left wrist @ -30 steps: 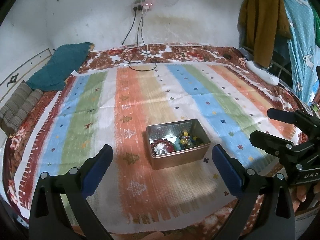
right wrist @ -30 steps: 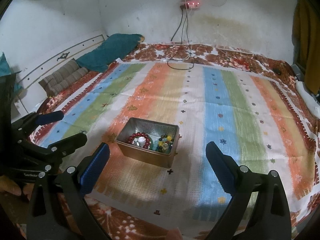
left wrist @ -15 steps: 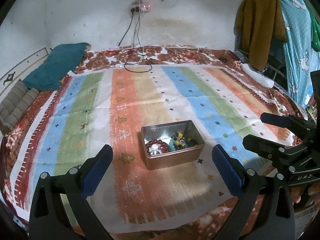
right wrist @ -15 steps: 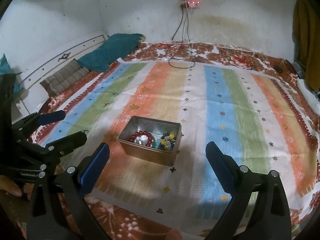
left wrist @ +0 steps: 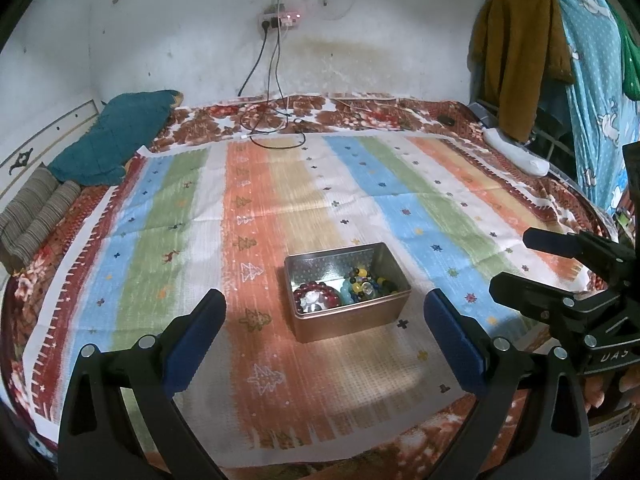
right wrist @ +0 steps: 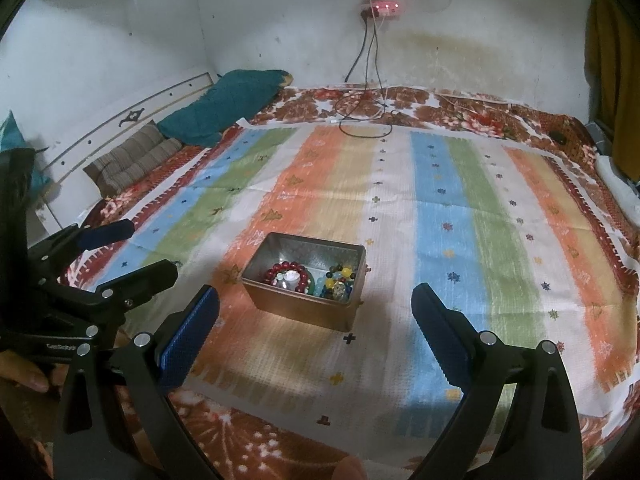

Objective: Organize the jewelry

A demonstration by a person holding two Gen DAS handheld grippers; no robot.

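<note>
A small open metal tin (left wrist: 384, 316) (right wrist: 296, 312) sits on the striped cloth. Inside it lie a dark red bead bracelet (left wrist: 317, 297) (right wrist: 289, 274) and a heap of mixed coloured beads (left wrist: 366, 282) (right wrist: 339, 278). My left gripper (left wrist: 324, 312) is open and empty, held back from the tin, with the tin between its fingertips in view. My right gripper (right wrist: 315, 307) is open and empty, also short of the tin. Each gripper shows at the edge of the other's view, the right gripper (left wrist: 516, 262) at right and the left gripper (right wrist: 150, 250) at left.
The striped cloth (left wrist: 280, 184) covers a floral bedspread (right wrist: 460, 108). A teal pillow (left wrist: 116, 136) and striped cushions (left wrist: 36, 208) lie at the left. Cables (left wrist: 272, 128) trail onto the bed from a wall socket. Clothes (left wrist: 520, 52) hang at the right.
Both views have shifted slightly; the tin sits a little further away and higher in both views. Both grippers stay open and empty.
</note>
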